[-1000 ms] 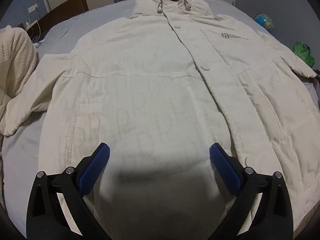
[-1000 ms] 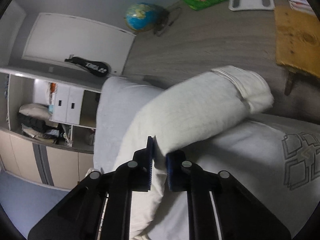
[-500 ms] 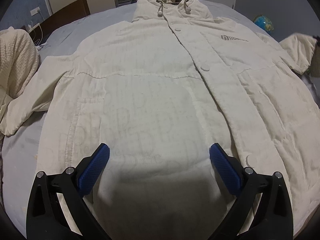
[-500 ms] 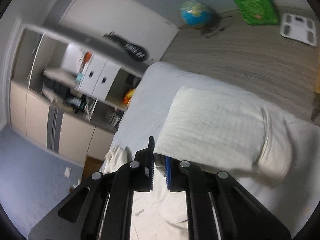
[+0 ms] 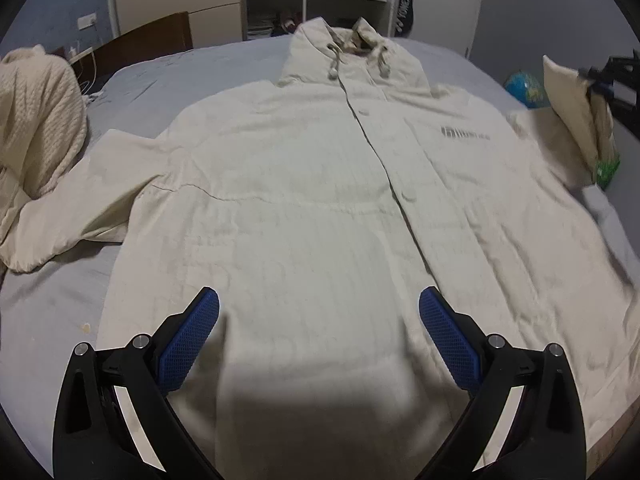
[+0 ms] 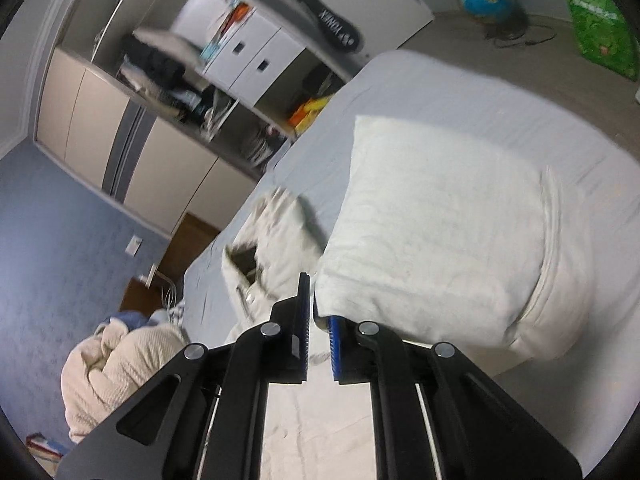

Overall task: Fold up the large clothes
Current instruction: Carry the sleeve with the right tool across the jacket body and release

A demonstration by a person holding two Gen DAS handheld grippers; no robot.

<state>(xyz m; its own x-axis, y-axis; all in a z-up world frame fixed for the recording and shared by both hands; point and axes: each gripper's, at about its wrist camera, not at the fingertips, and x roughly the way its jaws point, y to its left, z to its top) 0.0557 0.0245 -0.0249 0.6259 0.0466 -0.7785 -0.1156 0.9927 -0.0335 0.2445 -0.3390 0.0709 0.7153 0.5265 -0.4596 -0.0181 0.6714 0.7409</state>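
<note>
Pinching the jacket sleeve point(image 6: 432, 232), right gripper point(image 6: 318, 320); left gripper point(image 5: 319, 328) wide; racket bag point(image 6: 328, 26) reads YONEX.

The left claw point(image 5: 319, 322) is built of two matte black arms with long cut-out slots, each tipped by a blue pad point(image 5: 188, 346) with a fine grid texture — round silver screw heads point(image 5: 141, 341) sit at the pivots. The right claw point(image 6: 319, 312) has the same make: black slotted arms, silver screws point(image 6: 270, 329), thin blue pads point(image 6: 335, 350) seen edge-on.
</note>
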